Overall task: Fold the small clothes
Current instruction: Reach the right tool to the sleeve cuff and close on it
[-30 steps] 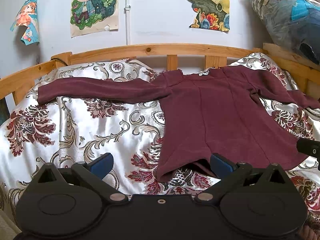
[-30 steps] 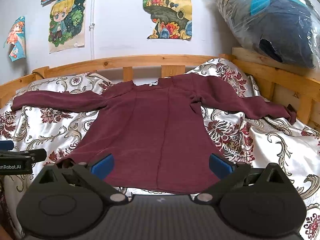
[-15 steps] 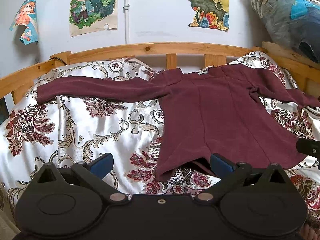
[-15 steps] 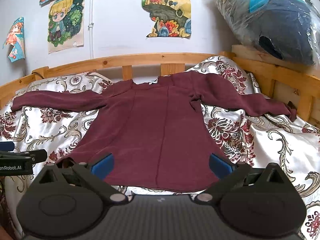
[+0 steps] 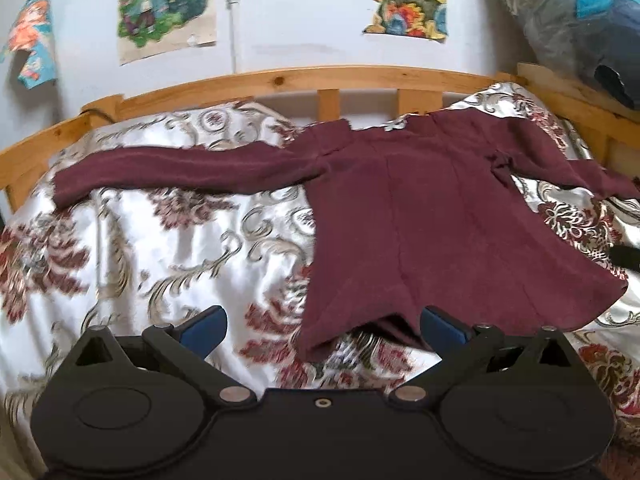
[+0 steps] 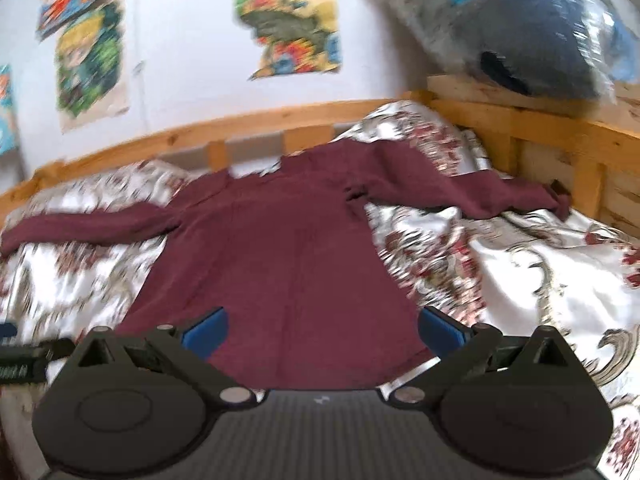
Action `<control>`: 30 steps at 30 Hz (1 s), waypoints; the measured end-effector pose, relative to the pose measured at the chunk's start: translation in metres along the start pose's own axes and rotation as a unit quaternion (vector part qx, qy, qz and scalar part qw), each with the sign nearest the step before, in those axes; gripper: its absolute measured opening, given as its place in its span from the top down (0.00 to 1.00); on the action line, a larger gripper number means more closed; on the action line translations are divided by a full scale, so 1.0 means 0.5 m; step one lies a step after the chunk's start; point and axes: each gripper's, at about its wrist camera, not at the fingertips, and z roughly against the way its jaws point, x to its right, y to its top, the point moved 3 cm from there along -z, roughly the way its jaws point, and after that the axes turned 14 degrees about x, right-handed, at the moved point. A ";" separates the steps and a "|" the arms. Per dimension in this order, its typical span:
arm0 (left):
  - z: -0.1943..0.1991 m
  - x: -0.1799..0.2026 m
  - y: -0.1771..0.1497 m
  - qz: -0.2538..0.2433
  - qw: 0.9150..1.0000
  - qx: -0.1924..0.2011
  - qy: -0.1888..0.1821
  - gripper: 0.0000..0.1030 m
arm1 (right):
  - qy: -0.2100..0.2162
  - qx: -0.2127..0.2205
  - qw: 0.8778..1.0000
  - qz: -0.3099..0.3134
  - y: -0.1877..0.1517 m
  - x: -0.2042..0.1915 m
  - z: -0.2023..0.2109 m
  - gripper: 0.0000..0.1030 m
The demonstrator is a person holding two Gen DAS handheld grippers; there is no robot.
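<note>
- two grippers, left gripper [image 5: 322,330] and right gripper [image 6: 322,330], hover at the near hem of the maroon top [image 5: 420,216]; fingers of both stand wide apart, holding nothing.
- the top lies flat on the floral bedspread [image 5: 160,248], collar toward the wooden headboard [image 5: 320,76], both sleeves spread sideways.
- likely step: grasp for a first fold. pinch a single edge, both layers together.
- left sleeve [image 5: 180,172] lies straight; right sleeve [image 6: 480,196] is rumpled, so smooth it first.
</note>
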 end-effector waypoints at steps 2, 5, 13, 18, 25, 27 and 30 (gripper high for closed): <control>-0.015 0.005 0.021 -0.008 1.000 0.002 -0.009 0.01 | -0.011 0.014 1.000 -0.018 0.024 0.041 -0.013 0.00; -0.047 0.012 0.060 -0.011 1.000 -0.004 -0.028 0.01 | -0.031 0.027 0.998 -0.038 0.065 0.115 -0.042 0.00; -0.187 0.032 0.140 -0.032 0.996 -0.038 -0.068 0.01 | -0.127 0.017 0.988 -0.081 0.128 0.318 -0.159 0.00; -0.263 0.038 0.160 -0.061 0.996 -0.023 -0.059 0.01 | -0.207 0.027 0.971 -0.119 0.124 0.426 -0.232 0.00; -0.312 0.020 0.118 -0.056 0.997 -0.009 -0.053 0.01 | -0.199 0.060 0.942 -0.262 0.087 0.518 -0.289 0.00; -0.307 0.008 0.093 -0.044 0.997 -0.002 -0.058 0.01 | -0.210 0.071 0.937 -0.270 0.086 0.531 -0.302 0.00; -0.297 -0.005 0.049 -0.026 0.997 0.006 -0.069 0.01 | -0.272 0.064 0.927 -0.252 0.080 0.546 -0.313 0.05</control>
